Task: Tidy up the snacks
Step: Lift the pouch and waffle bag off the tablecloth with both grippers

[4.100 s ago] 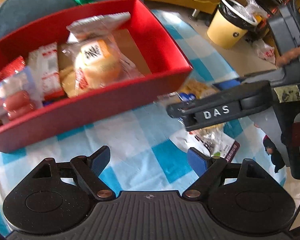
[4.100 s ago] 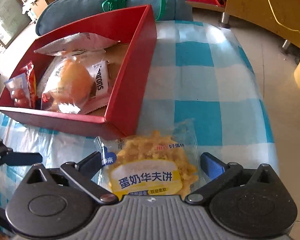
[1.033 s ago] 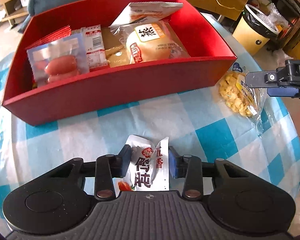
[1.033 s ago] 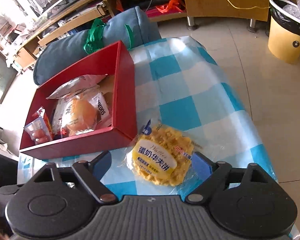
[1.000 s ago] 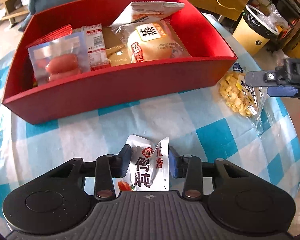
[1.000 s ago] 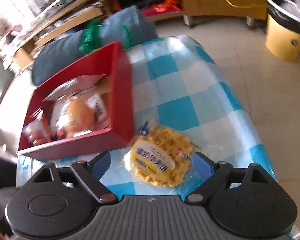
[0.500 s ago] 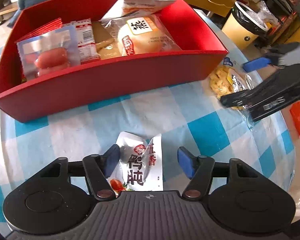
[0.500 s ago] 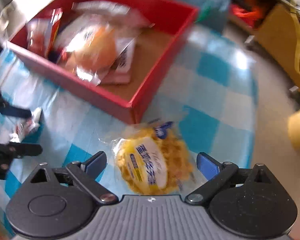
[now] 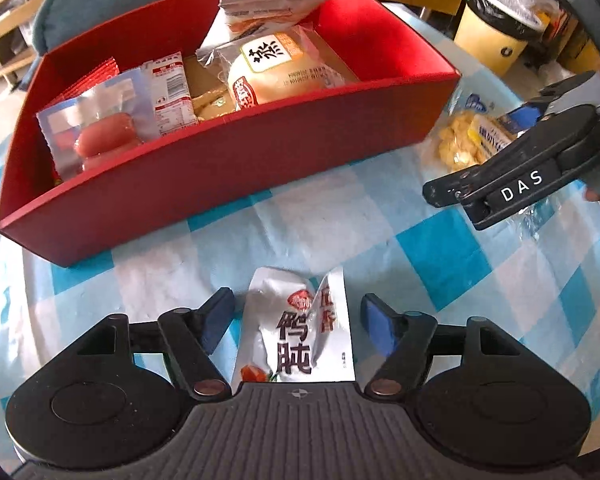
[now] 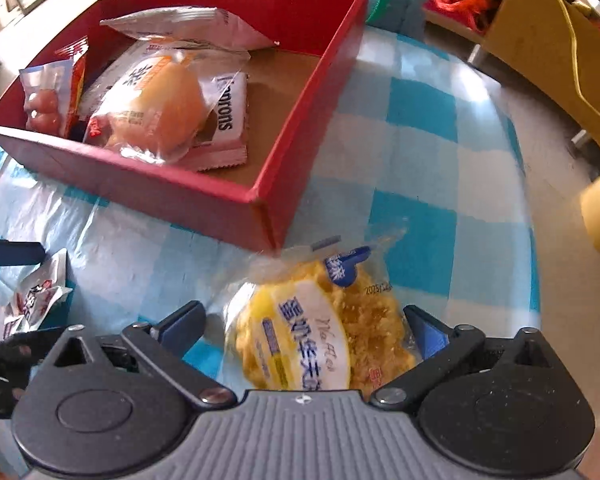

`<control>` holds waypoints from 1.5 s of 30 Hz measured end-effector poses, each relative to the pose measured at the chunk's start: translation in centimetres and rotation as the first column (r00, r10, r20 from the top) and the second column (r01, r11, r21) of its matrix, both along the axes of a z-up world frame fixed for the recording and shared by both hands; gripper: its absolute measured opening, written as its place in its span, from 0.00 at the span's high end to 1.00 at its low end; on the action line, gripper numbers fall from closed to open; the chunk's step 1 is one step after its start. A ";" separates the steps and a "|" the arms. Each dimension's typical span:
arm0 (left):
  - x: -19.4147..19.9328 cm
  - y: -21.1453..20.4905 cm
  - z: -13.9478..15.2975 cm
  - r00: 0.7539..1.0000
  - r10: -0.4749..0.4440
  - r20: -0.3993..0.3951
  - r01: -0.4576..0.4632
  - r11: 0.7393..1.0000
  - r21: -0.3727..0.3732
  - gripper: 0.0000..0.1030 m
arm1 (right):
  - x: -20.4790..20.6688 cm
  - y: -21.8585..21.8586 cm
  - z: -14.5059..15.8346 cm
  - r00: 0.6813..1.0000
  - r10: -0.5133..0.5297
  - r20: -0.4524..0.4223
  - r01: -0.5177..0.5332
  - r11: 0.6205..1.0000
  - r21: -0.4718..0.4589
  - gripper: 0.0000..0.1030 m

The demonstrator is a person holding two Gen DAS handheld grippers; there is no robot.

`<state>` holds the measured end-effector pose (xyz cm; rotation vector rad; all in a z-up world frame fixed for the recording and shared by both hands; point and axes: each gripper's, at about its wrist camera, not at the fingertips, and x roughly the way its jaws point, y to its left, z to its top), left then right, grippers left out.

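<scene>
A red box (image 9: pixel 236 156) on the blue-checked tablecloth holds a sausage pack (image 9: pixel 96 136), a bread bun pack (image 9: pixel 276 68) and other snack packets. My left gripper (image 9: pixel 296 316) is open, its fingers either side of a white duck snack pouch (image 9: pixel 300 336) lying on the cloth. My right gripper (image 10: pixel 304 324) is open around a yellow waffle pack (image 10: pixel 320 344) lying by the box's near right corner (image 10: pixel 260 208). The waffle pack (image 9: pixel 464 140) and the right gripper also show in the left wrist view. The pouch (image 10: pixel 36 296) shows in the right wrist view.
A blue-grey cushion (image 9: pixel 112 4) lies behind the box. A yellow bin (image 9: pixel 496 36) stands on the floor to the right, beside wooden furniture (image 10: pixel 548 40). The round table's edge (image 10: pixel 536 264) curves close to the right of the waffle pack.
My left gripper has opened and let go of the white pouch, which now lies on the cloth. My right gripper has swung down and closer, open around the waffle pack.
</scene>
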<state>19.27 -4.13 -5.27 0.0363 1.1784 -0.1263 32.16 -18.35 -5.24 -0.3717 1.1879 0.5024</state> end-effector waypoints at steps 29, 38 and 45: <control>-1.8 4.3 4.2 0.982 0.179 0.055 -0.172 0.979 -0.112 0.43 | -9.7 1.6 6.3 0.968 -0.202 0.149 0.183 0.974 0.131 0.30; -2.5 5.1 5.6 0.972 0.199 0.123 -0.192 0.979 -0.069 0.42 | -10.3 3.7 7.8 0.958 -0.201 0.203 0.171 0.972 0.159 0.30; -2.4 6.0 6.7 0.959 0.226 0.171 -0.220 0.974 -0.052 0.42 | -9.8 5.1 8.8 0.952 -0.194 0.235 0.155 0.973 0.174 0.30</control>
